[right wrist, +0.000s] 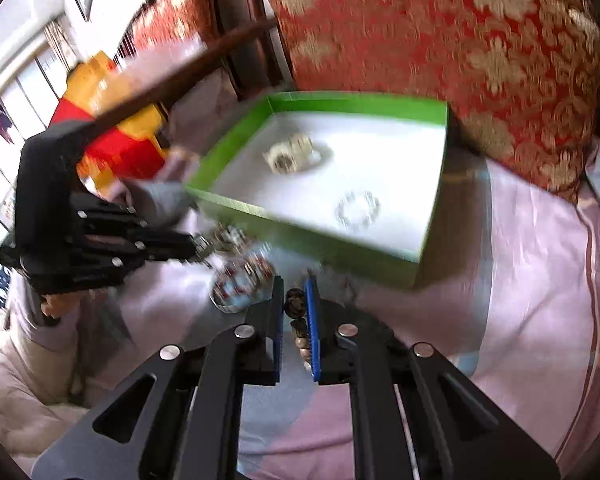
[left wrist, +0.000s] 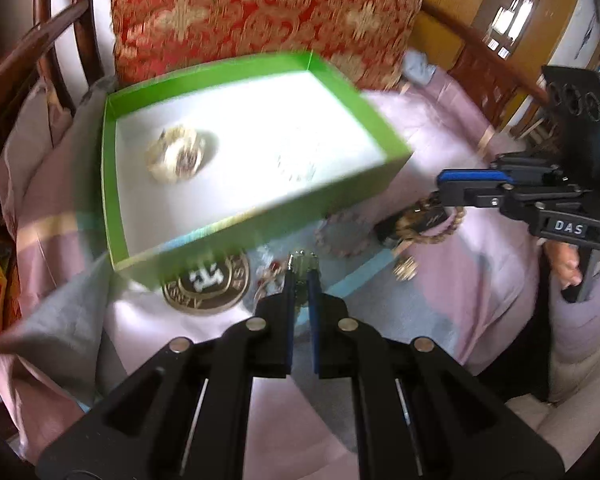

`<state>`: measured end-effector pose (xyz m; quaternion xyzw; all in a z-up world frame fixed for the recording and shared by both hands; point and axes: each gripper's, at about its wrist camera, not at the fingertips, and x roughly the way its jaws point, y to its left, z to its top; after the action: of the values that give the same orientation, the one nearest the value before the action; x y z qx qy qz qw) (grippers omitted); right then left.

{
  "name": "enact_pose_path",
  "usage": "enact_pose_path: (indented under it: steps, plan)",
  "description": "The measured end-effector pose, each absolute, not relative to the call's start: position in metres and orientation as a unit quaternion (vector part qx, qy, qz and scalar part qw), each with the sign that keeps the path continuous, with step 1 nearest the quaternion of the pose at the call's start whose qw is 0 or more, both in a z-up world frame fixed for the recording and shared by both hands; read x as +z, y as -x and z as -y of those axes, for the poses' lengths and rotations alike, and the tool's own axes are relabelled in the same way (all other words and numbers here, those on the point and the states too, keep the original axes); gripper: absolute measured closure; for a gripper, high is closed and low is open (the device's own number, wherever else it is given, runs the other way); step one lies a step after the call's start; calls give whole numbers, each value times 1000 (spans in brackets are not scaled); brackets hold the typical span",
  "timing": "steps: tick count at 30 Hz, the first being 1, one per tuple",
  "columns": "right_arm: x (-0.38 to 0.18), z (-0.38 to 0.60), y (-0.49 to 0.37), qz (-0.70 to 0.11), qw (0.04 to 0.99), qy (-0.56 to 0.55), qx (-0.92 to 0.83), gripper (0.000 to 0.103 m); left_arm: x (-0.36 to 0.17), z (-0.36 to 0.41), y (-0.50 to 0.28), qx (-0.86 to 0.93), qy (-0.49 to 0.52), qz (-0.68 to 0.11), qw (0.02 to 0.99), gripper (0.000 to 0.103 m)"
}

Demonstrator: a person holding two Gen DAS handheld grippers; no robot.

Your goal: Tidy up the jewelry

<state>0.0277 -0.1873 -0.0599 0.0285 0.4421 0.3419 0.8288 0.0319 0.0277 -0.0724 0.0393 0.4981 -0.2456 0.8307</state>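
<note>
Two pale bracelets (right wrist: 290,155) in rectangular green box (right wrist: 236,142).

- The left gripper (left wrist: 301,270) is pinching its narrowed jaws on a small metallic piece.
- The right gripper (right wrist: 294,294) is clamping a dark beaded strand.

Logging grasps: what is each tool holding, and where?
Right tool: shut on the dark bead bracelet, gripping its beads. Left tool: shut on a small metallic piece.
</note>
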Motion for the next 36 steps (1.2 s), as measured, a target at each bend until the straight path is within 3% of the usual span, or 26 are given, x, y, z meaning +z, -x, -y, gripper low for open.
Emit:
enact_pose_path:
  steps: [7,13,15,18,20,24,27,36]
  plan:
    - [-14,173,-71,-389,869,-18,305,92,-22,-30,-66,-216,-47,-453,864,97]
    - [-58,149,-109,-417,869,-2,267,92,-63,-37,-118,-186,-19,-488,852,97]
    - [-73,147,-114,-438,862,5,256,73,-80,-38,-130,-176,-16,-508,843,97]
    - [-75,152,-108,-438,861,4,258,64,-87,-40,-131,-182,-6,-515,838,86]
    - [-68,158,-102,-434,861,2,266,64,-82,-40,-125,-186,-11,-504,844,70]
    - [-57,176,-75,-433,855,13,285,63,-75,-32,-88,-208,-42,-488,846,67]
    - [-68,189,-53,-445,845,21,295,52,-85,-16,-65,-203,-96,-500,837,63]
    - [-130,186,-34,-519,817,106,228,52,-150,-12,-53,-160,-121,-580,790,62]
